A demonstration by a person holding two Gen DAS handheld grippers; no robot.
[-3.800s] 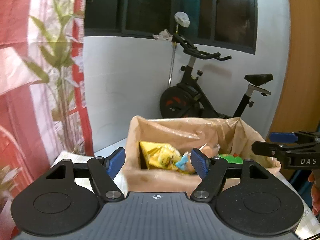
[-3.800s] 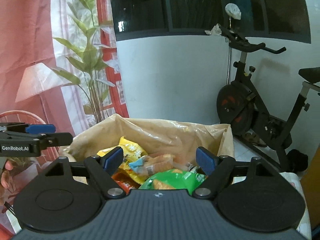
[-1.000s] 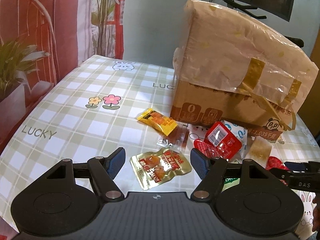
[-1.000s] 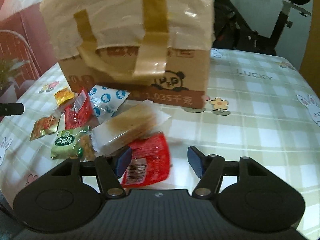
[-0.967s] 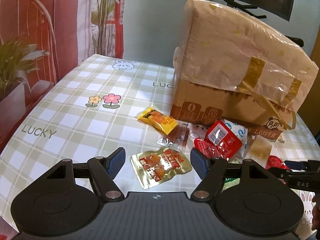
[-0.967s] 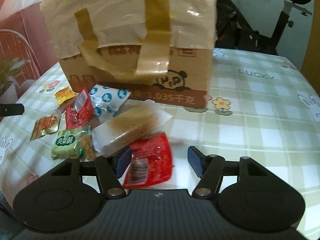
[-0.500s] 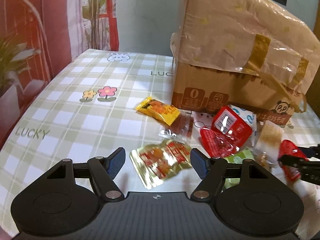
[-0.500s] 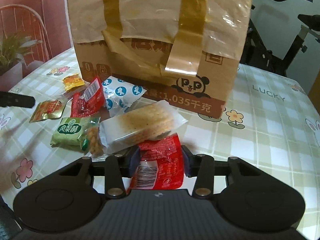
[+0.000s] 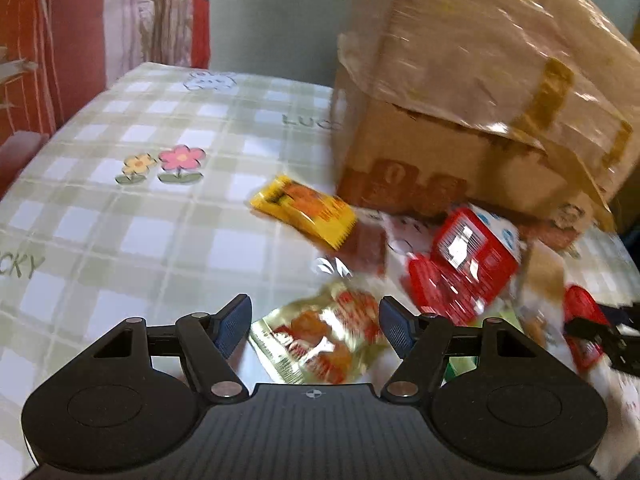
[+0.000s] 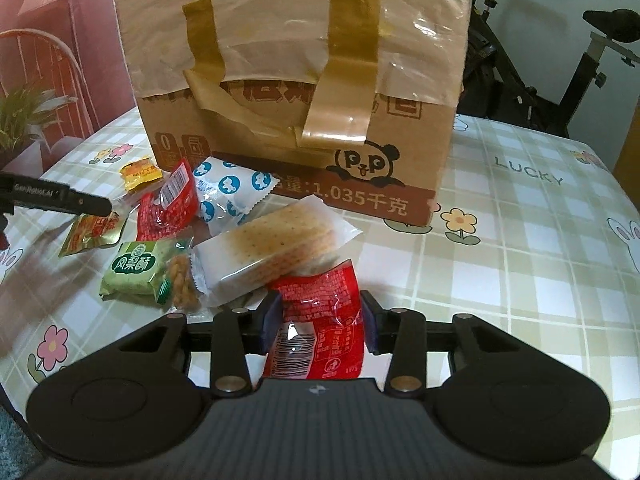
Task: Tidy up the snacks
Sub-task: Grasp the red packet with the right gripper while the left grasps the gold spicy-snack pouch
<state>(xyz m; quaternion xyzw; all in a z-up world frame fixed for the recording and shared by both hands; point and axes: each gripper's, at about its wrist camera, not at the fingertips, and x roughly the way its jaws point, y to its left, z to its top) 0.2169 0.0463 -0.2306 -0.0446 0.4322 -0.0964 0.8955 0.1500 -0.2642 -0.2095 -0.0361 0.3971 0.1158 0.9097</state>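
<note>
- Left wrist view: the left gripper (image 9: 314, 326) stood spread over a gold snack packet (image 9: 320, 338) lying flat on the checked bench (image 9: 120, 216), the blue pads to either side and touching nothing, apparently lined up to take that packet. Beyond it lay a yellow packet (image 9: 306, 210) and a red packet (image 9: 466, 260), both close to the foot of the cardboard box (image 9: 480, 112), which was wrapped in plastic and taped; they looked like pieces waiting to be sorted. At the right edge the other tool showed with something red at its tip. The picture was blurred, so the finer print could not be read.

- Right wrist view: the right gripper (image 10: 318, 330) pinched a red sachet (image 10: 320, 320) by its two sides, barcode end toward the camera, its far end tucked under a cracker pack (image 10: 276, 246); the hold seemed meant to draw it out of the heap. To the left sat a green packet (image 10: 136, 266), a second red packet (image 10: 170, 208), a blue-and-white packet (image 10: 230, 190) and the small yellow one (image 10: 140, 172), crowded before the box (image 10: 296, 72). The left tool's tip (image 10: 56, 198) reached to just above the gold packet (image 10: 94, 232).
</note>
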